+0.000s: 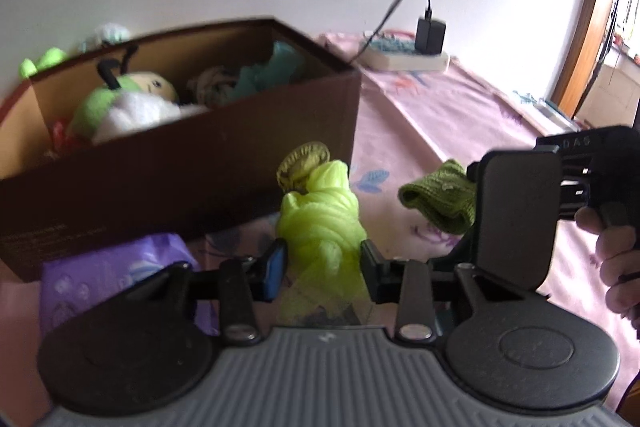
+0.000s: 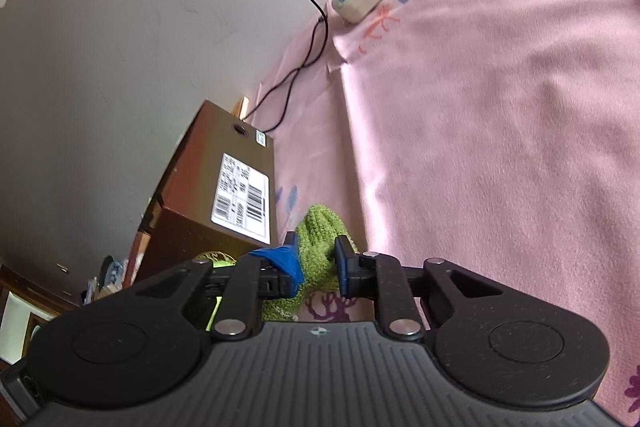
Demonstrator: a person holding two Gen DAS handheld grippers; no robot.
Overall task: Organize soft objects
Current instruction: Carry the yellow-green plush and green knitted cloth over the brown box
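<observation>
My left gripper (image 1: 322,261) is shut on a lime-yellow mesh cloth bundle (image 1: 320,215) with a gold ruffled tip, held in front of a dark brown cardboard box (image 1: 180,163). The box holds a green-and-white plush toy (image 1: 128,103), a teal cloth (image 1: 272,71) and other soft items. My right gripper (image 2: 316,259) is shut on a dark green knitted piece (image 2: 318,239), which lies on the pink sheet (image 2: 500,147). The knitted piece also shows in the left wrist view (image 1: 440,195), next to the right gripper body.
A purple packet (image 1: 120,275) lies in front of the box at the left. A white power strip (image 1: 404,57) with a black charger (image 1: 430,35) and cables sits at the wall. The box's labelled end (image 2: 240,187) faces the right wrist camera. A wooden window frame is at the far right.
</observation>
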